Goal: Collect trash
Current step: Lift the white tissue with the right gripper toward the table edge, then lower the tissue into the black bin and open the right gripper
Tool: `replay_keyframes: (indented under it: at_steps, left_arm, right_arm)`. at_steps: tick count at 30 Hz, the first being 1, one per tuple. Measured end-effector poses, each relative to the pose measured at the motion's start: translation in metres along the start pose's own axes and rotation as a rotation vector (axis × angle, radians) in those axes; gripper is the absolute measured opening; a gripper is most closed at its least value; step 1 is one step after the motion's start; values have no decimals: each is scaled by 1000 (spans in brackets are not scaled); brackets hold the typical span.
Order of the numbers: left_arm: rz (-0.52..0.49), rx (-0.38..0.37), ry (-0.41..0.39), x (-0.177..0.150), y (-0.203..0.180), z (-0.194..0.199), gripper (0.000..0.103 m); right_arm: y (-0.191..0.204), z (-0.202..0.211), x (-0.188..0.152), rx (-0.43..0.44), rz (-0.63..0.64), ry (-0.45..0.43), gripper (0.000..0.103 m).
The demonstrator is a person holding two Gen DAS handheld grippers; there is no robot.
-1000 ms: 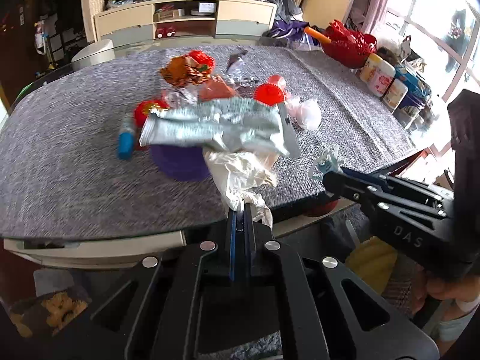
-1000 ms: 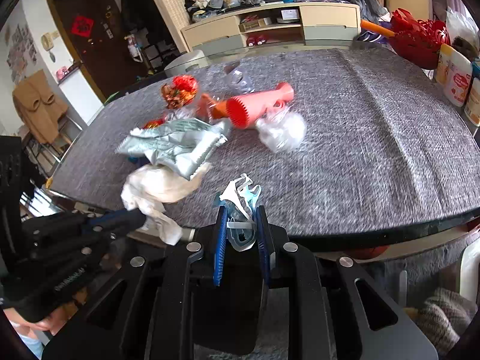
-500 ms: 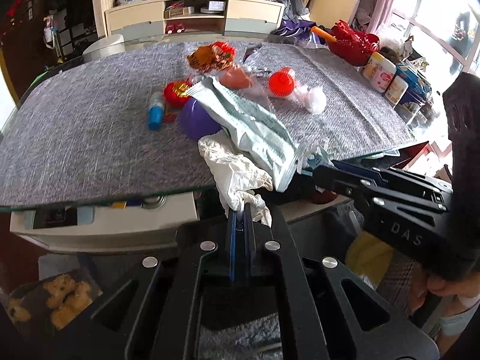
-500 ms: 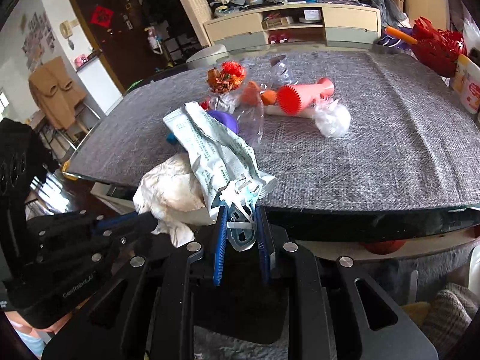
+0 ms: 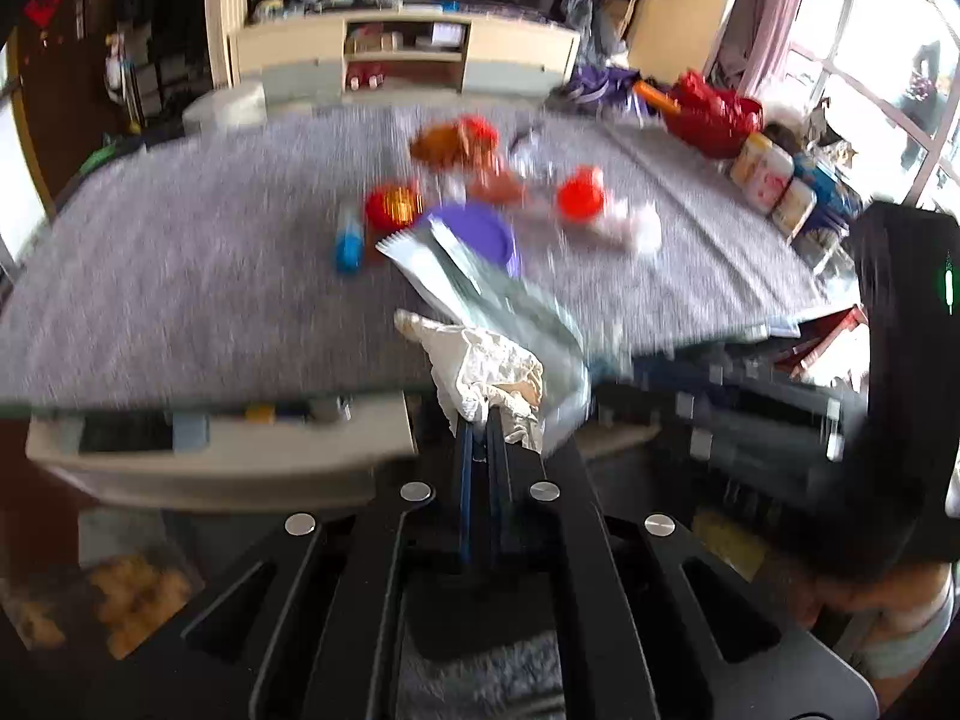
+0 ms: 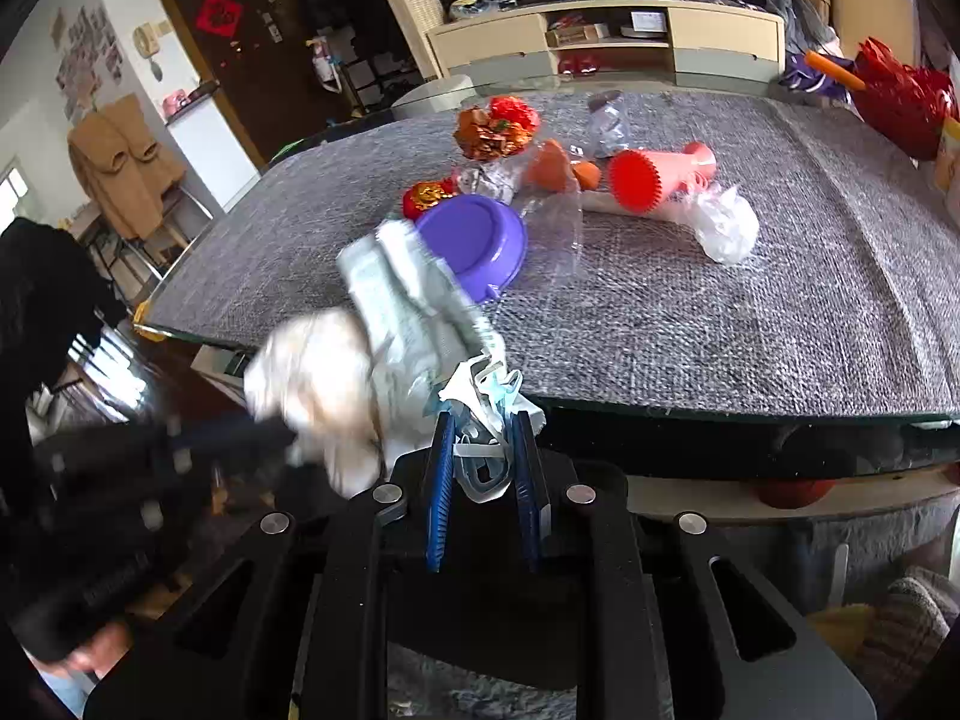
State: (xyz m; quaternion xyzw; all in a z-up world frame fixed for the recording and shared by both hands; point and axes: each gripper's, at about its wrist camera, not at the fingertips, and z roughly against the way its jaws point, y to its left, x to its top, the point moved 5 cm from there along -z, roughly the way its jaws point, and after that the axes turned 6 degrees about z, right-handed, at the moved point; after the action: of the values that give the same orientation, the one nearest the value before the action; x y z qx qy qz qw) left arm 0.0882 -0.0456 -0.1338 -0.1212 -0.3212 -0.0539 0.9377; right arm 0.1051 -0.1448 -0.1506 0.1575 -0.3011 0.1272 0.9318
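Note:
In the left wrist view my left gripper (image 5: 480, 417) is shut on a crumpled white paper (image 5: 486, 363), held just off the near edge of the grey-clothed table (image 5: 180, 276). A long silver wrapper (image 5: 474, 279) slants from the purple bowl (image 5: 483, 234) down towards my right gripper (image 5: 750, 414), which is blurred at the right. In the right wrist view my right gripper (image 6: 483, 420) is shut on the torn blue-white end of that silver wrapper (image 6: 408, 300). The white paper (image 6: 312, 372) and left gripper (image 6: 180, 444) hang close at its left.
More litter lies mid-table: a red-pink cone (image 6: 654, 180), a clear plastic bag (image 6: 726, 222), a red round piece (image 6: 426, 195), an orange foil ball (image 6: 495, 123), a small blue bottle (image 5: 348, 243). A red basket (image 6: 900, 102) and tins (image 5: 774, 180) stand at the right edge.
Both grippers have drawn back from the table with their loads. The silver wrapper has lifted off the purple bowl and now slants over the near edge.

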Motion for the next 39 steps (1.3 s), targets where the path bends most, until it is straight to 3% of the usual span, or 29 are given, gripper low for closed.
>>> replay_keyframes:
  at_steps: [9,17,28,39]
  left_arm:
    - [-44,8,-112,77,-7,5,3]
    - [-41,27,-151,89,-2,25,3]
    - [-44,20,-143,52,-4,50,3]
    - [-2,-11,49,-38,12,9,3]
  right_arm:
    - [-7,20,12,-38,-2,-38,20]
    - [2,27,16,-32,11,-50,20]
    - [13,46,4,-54,38,-67,20]
    - [-4,16,-46,-82,8,41,21]
